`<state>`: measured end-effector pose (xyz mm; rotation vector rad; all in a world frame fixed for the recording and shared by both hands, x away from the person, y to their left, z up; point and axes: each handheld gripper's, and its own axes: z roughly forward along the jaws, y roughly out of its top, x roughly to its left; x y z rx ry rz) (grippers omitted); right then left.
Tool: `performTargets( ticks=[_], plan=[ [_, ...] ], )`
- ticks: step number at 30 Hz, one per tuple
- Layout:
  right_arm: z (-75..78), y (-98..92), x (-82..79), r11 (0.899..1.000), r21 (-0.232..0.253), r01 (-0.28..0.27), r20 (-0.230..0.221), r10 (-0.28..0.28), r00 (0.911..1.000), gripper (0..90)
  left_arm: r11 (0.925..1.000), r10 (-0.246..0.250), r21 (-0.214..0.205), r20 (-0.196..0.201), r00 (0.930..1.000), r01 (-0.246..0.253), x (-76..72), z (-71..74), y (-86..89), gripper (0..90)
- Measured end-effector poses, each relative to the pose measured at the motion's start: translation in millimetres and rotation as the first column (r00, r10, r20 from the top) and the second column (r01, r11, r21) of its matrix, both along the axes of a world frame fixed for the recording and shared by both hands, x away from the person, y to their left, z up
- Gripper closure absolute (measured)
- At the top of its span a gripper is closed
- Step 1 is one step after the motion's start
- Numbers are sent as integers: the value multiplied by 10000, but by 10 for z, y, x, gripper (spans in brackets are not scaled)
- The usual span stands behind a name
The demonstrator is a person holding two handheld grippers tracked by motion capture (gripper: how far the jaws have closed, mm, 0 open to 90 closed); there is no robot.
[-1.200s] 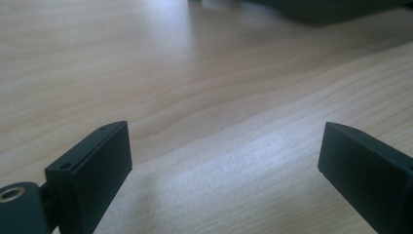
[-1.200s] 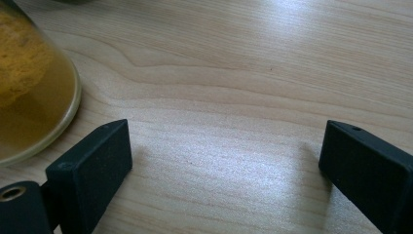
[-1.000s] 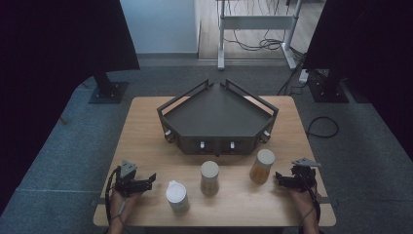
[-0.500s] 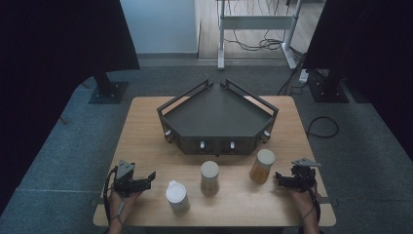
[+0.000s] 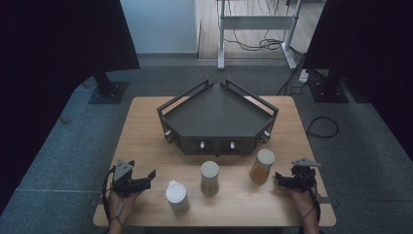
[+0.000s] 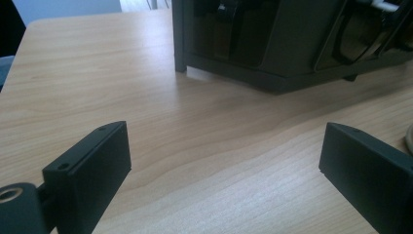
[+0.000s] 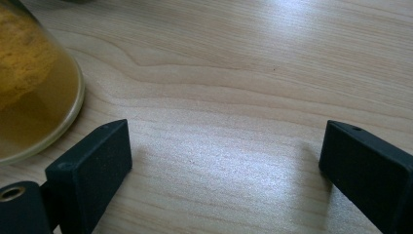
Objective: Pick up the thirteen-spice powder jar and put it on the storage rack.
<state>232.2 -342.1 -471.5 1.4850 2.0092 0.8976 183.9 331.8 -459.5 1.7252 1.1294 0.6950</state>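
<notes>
Near the front edge of a pale wooden surface (image 5: pixel 146 126), a person's two hands rest with a set of tongs in each. Left tongs (image 5: pixel 146 176) lie low at the near left corner, jaws spread wide over bare wood and gripping nothing; the left gripper view looks between them toward a dark angular tray (image 5: pixel 216 114) that stands at the middle of the surface. Right tongs (image 5: pixel 281 178) sit at the near right, jaws likewise wide apart and empty, just beside an amber jar (image 5: pixel 262 166) with a pale lid. Its rounded glass base fills the upper left corner of the right gripper view, close to one jaw but apart from it. Two more lidded jars stand in the same row: a tan jar (image 5: pixel 210 178) at centre and a white jar (image 5: pixel 177 197) nearer the left tongs.
</notes>
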Motion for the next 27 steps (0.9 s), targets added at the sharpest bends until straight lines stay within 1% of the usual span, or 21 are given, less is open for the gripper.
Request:
performTargets(
  ticks=[5,14,27],
  plan=[
    [0,0,0,10000,0,2,-1,-2,10000,43,10000,-53,-80,198,9998,55,-30,16,3,47],
    [0,0,0,10000,-1,1,-1,-1,10000,43,9993,-204,-300,411,9989,216,-74,48,16,48],
    [0,1,0,10000,-2,1,1,-1,10000,43,9983,-437,-360,520,9977,456,-113,139,13,49]
  ],
)
